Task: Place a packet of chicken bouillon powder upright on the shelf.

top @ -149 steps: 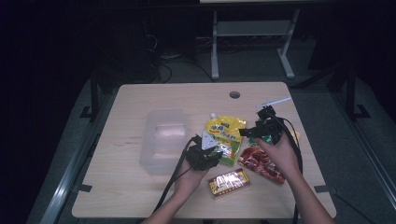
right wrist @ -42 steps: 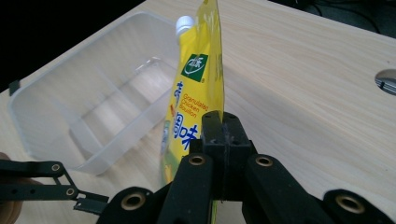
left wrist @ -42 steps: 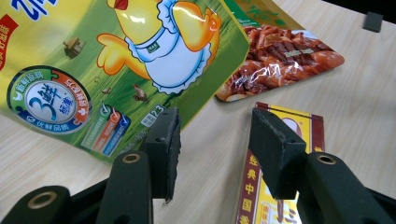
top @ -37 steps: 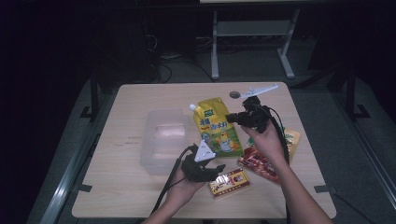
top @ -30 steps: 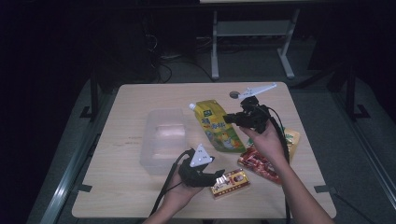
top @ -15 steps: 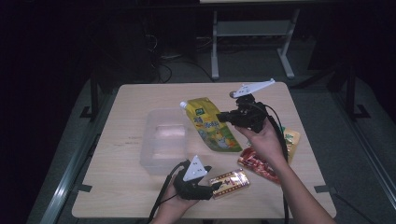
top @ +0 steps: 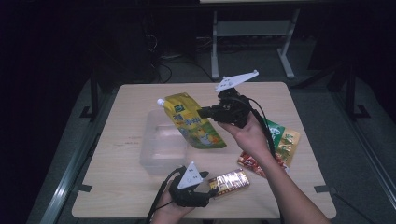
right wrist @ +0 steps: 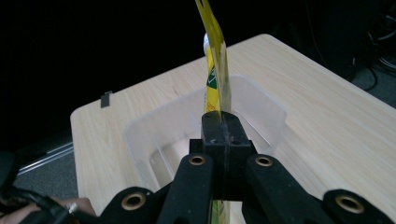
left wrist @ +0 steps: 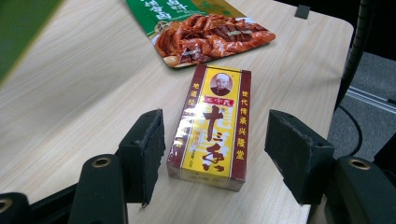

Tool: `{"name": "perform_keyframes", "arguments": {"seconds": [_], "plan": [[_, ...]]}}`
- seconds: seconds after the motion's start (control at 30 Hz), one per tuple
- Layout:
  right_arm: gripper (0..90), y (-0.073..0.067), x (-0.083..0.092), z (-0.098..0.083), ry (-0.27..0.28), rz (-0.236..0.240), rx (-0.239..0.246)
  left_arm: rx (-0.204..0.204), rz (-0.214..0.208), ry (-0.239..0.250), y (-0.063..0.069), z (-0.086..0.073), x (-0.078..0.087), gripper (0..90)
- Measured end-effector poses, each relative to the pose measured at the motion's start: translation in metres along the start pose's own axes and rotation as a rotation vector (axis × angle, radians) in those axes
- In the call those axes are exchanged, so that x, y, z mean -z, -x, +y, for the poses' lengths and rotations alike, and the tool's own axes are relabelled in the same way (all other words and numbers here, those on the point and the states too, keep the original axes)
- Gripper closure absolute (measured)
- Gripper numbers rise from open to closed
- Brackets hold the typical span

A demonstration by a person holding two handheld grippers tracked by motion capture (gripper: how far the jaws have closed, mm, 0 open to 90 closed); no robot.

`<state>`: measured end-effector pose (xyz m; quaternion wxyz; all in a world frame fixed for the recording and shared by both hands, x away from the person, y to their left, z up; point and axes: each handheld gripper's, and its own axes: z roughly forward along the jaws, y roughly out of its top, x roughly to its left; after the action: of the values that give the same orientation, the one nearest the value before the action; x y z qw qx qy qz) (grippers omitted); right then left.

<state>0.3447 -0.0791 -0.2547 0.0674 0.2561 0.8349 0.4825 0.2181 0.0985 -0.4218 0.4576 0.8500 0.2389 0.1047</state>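
In the high view, the right gripper (top: 203, 112) sits just above the middle of the frame, jaws clamped on the edge of a yellow spouted pouch (top: 194, 122) that hangs in the air above the clear plastic bin (top: 159, 154) at centre left. At the bottom centre, the left gripper (top: 211, 192) rests low on the wooden table (top: 126, 112), pointing at a small yellow and maroon seasoning box (top: 229, 180). Two flat snack packets, one red (top: 254, 163) and one green and yellow (top: 282, 140), lie at the right.

In the left gripper view, the jaws stand wide apart on either side of the near end of the seasoning box (left wrist: 212, 126), neither pad touching it. The packet of red food (left wrist: 212, 35) lies beyond, at the top.

In the right gripper view, the jaws are pressed tight on the pouch (right wrist: 215, 70), seen edge-on and rising upward, with the bin (right wrist: 140, 135) directly behind and below.

The step looks like sorting goods into the bin: the pouch is over it but not yet in. The next move likely calls for lowering the pouch and letting go, while the left jaws need closing on the box.
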Motion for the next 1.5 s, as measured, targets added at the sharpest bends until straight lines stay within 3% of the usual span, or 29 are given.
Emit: {"name": "perform_keyframes", "arguments": {"seconds": [0.3, 0.77, 1.2, 1.5], "plan": [[90.0, -0.014, -0.025, 0.02, 0.005, 0.055, 0.021, 0.006, 0.002, 0.006, -0.002, -0.004, 0.005, 36.7], [90.0, -0.023, -0.057, 0.029, 0.011, 0.111, 0.028, -0.016, -0.006, 0.022, -0.002, -0.006, 0.007, 35.4], [90.0, -0.016, -0.105, 0.013, -0.02, 0.15, -0.022, -0.011, -0.032, 0.029, 0.001, -0.007, 0.007, 34.8], [90.0, -0.014, -0.125, 0.0, -0.037, 0.136, -0.019, -0.011, -0.037, 0.028, 0.0, -0.009, 0.007, 34.9]]}}
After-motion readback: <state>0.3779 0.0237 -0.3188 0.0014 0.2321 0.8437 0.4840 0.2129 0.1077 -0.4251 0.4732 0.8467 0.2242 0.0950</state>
